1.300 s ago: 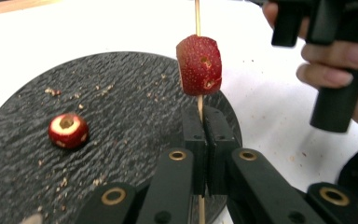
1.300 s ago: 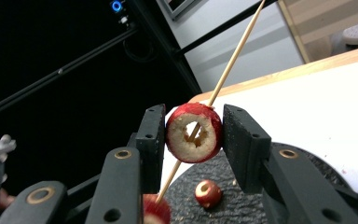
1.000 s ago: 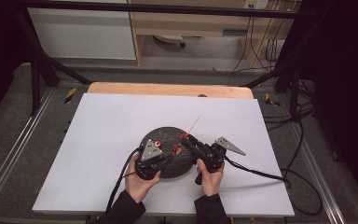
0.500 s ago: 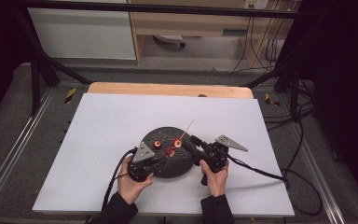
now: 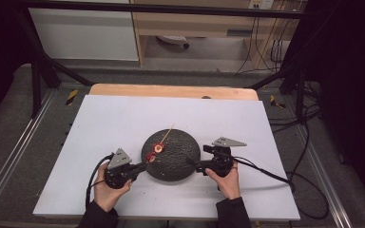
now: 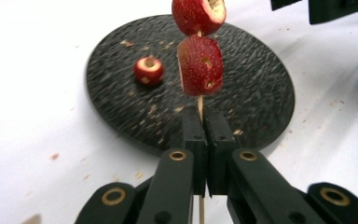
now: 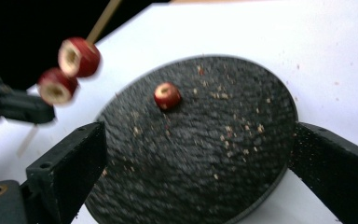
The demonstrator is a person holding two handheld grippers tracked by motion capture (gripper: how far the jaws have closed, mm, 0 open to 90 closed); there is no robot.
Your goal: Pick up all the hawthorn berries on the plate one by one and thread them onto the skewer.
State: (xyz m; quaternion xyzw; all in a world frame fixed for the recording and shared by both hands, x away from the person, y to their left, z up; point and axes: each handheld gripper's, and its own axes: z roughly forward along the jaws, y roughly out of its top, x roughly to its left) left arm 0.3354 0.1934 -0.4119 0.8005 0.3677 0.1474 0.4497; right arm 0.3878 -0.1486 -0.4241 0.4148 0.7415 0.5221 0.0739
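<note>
While dark metal frame rails and trailing cables ring the workspace, a white table [image 5: 123, 118] with a pale wooden edge at its far side carries a round black textured plate [image 5: 180, 164] dusted with crumbs. On that plate lies one small red fruit piece [image 6: 148, 70], cored and cut open at the top. Two more red, speckled fruit pieces [image 6: 199, 65] sit threaded one above the other on a thin wooden skewer [image 5: 167, 136], raised above the plate's left side. The left gripper [image 6: 204, 140] is clamped tight on the skewer's lower end. The right gripper [image 7: 196, 154], at the plate's right rim, has its jaws spread wide, grasping nothing.
</note>
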